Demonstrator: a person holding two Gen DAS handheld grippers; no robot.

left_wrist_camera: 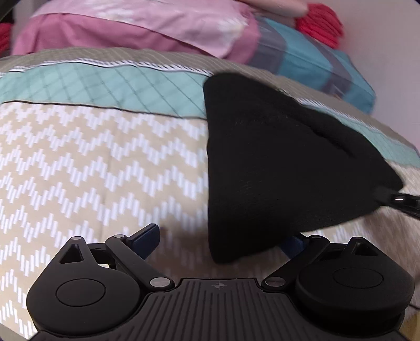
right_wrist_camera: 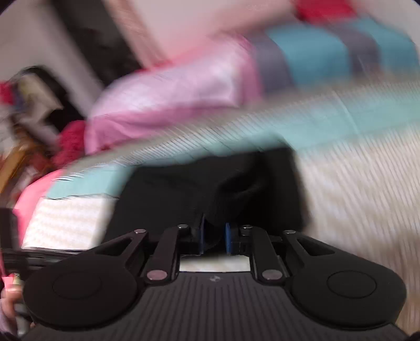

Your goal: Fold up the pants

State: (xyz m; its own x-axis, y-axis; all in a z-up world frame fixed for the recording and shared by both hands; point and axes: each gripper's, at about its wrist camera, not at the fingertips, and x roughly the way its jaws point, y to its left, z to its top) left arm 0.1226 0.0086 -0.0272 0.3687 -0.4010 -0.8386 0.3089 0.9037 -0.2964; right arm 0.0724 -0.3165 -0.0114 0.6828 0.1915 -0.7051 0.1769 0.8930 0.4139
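Observation:
The black pants [left_wrist_camera: 275, 162] lie folded into a rough triangle on the chevron quilt [left_wrist_camera: 92, 170]. My left gripper [left_wrist_camera: 223, 244] is open, its blue pads wide apart; the near corner of the pants lies between them, not gripped. My right gripper [left_wrist_camera: 393, 199] enters the left wrist view at the right edge, pinching the pants' right corner. In the blurred right wrist view the right gripper [right_wrist_camera: 215, 238] is shut on a fold of the black pants [right_wrist_camera: 204, 188].
A pink pillow [left_wrist_camera: 147, 28] and a blue-grey striped pillow [left_wrist_camera: 315, 60] lie at the head of the bed. A red cloth [left_wrist_camera: 320, 23] sits behind them. A teal quilt band [left_wrist_camera: 105, 84] crosses the bed.

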